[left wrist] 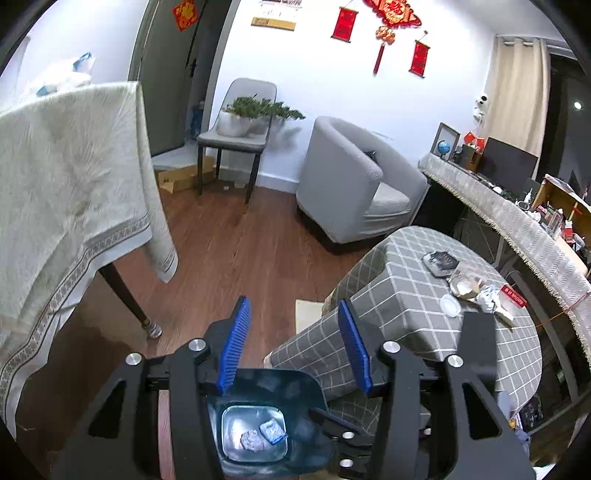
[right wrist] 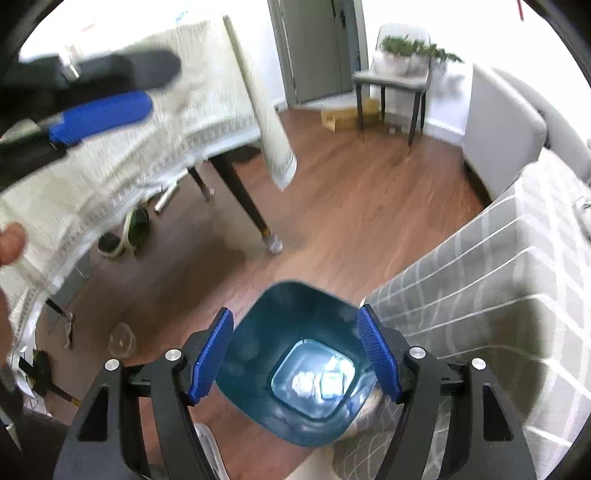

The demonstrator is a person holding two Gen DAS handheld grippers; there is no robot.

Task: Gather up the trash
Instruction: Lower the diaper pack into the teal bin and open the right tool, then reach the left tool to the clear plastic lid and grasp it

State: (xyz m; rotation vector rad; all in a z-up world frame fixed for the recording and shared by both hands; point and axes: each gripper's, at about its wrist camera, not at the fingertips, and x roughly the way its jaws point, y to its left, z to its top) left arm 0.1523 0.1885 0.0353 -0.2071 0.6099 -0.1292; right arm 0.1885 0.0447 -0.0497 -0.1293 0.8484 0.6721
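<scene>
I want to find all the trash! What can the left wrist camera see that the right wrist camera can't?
Only the left wrist view shows the trash pile on the checked table, a desk and red wall hangings. Only the right wrist view shows shoes under the white table and the left tongs. Both show the blue bin with two scraps inside, and open tongs above it.

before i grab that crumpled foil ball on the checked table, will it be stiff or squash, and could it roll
The crumpled foil ball will probably squash between the pads, since its surface is all creases. It looks light. Its lumpy shape likely stops it rolling far, though the wrappers touching it may shift.
</scene>
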